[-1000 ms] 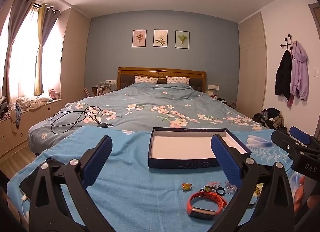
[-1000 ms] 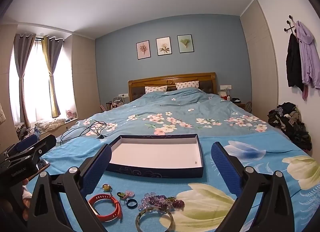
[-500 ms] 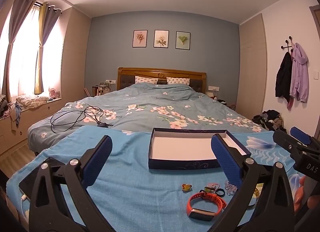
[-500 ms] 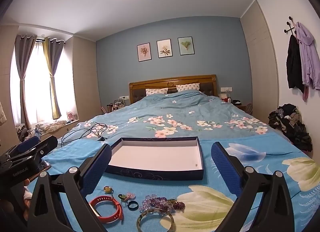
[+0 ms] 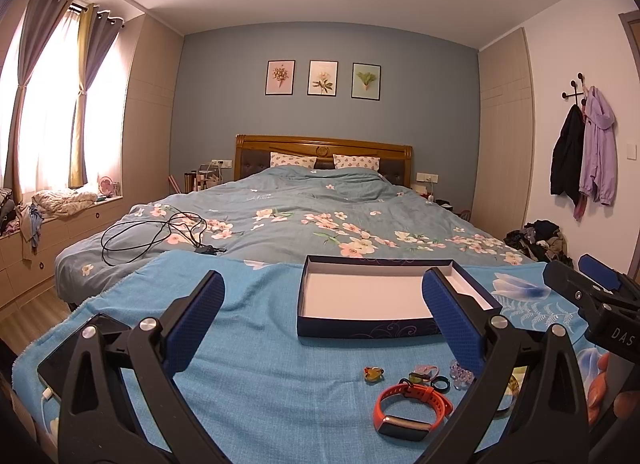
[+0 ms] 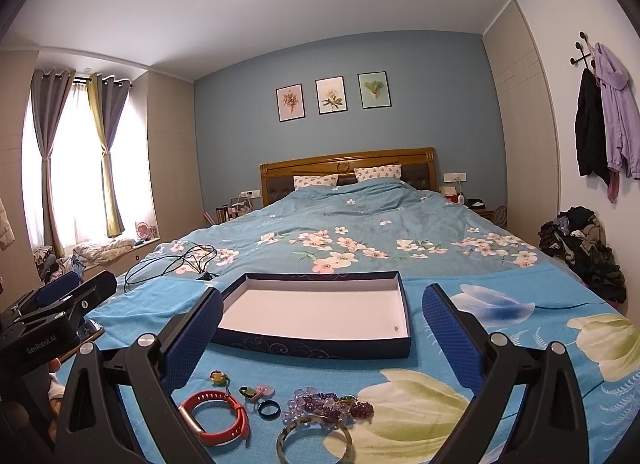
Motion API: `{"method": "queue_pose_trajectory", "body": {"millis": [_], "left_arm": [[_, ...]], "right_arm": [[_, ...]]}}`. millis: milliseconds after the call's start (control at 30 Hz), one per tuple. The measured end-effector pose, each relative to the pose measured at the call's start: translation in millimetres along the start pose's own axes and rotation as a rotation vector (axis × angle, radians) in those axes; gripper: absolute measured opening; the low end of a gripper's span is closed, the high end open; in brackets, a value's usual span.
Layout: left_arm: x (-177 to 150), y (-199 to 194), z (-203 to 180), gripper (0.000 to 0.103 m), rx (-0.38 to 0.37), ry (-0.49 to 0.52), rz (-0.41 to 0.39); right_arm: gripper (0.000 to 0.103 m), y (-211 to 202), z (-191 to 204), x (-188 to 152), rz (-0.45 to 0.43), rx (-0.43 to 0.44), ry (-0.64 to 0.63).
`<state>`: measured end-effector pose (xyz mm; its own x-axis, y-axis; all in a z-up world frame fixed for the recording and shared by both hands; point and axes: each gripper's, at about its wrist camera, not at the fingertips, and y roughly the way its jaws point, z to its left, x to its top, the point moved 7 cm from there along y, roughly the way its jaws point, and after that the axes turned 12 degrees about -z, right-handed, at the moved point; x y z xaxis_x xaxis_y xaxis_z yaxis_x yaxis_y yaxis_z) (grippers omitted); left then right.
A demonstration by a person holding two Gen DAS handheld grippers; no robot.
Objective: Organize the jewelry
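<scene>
Both my grippers hang with jaws wide and nothing between them: the left gripper (image 5: 323,318) and the right gripper (image 6: 322,330) each look out over the blue cloth (image 5: 256,376). From the right wrist the jewelry sits loose at about 6 o'clock — an orange band (image 6: 214,418), a dark ring (image 6: 269,409), a purple bead string (image 6: 328,404), a metal bangle (image 6: 315,440) and two small charms (image 6: 218,376). The box (image 6: 316,346) lies just beyond at 12 o'clock, its white floor bare except for one tiny speck I cannot identify. As I judge it, sorting has barely begun — every visible piece is left to move into the box.
</scene>
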<state>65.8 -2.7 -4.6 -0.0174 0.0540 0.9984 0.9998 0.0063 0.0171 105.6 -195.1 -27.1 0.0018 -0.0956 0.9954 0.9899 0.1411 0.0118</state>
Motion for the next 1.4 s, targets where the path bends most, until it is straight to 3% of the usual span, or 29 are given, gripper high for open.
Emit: {"method": "queue_pose_trajectory", "body": {"millis": [1400], "left_arm": [[-7.4,0.1,1.0,0.097,-0.001,-0.003,0.009]], "right_arm": [[0.096,0.1,0.0,-2.4,0.008,0.004,0.008]]}}
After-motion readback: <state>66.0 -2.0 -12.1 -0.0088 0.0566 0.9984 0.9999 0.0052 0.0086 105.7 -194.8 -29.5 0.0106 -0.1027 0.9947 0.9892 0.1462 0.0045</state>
